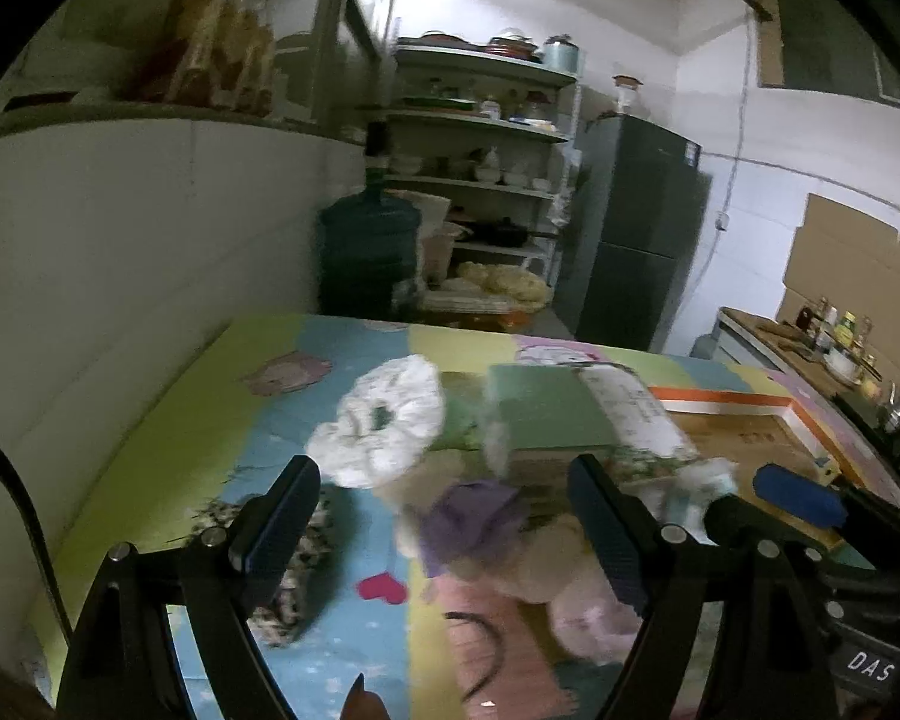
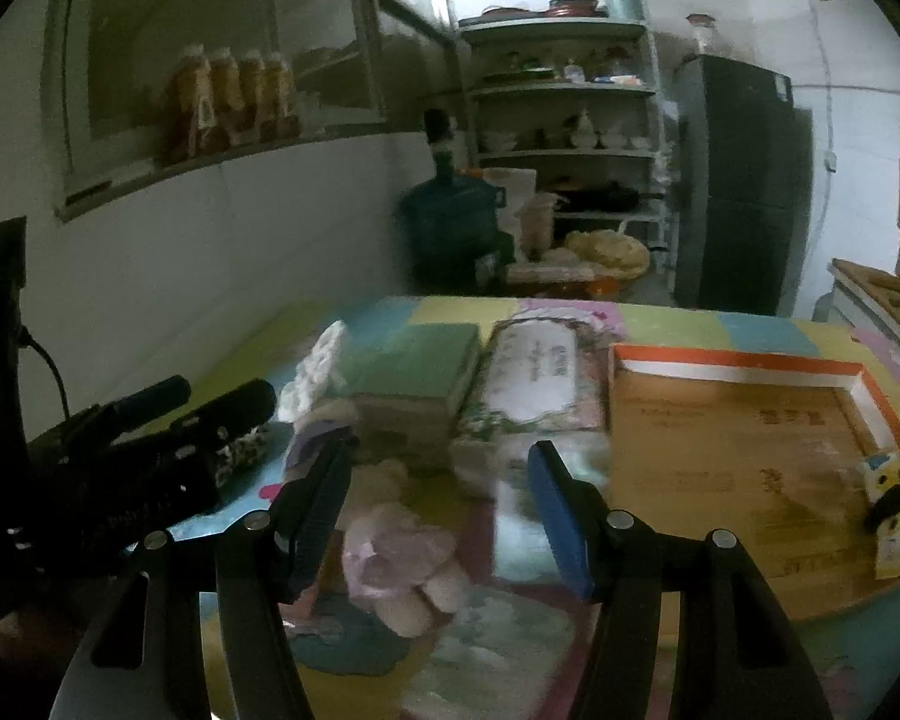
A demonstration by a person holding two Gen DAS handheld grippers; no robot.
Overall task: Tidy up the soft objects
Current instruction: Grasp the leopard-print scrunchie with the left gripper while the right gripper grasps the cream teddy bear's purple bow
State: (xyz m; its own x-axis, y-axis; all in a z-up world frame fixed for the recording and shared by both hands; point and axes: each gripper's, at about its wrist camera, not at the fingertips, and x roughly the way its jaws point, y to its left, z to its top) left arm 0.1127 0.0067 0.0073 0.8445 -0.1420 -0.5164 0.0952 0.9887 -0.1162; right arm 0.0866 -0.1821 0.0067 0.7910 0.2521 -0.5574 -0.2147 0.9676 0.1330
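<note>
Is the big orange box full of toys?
No, the box shows mostly bare cardboard floor, with only one small black-and-yellow thing in its right corner.

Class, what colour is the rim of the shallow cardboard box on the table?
Orange rim with a white inner edge; right wrist view.

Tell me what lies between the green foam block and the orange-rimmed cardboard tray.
A floral tissue pack lies between the green foam block and the tray, shown clearest in the right wrist view.

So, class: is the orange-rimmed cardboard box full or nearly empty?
Nearly empty. The orange-rimmed box shows a bare cardboard floor, with only a small yellow-and-black item in its right corner.
</note>
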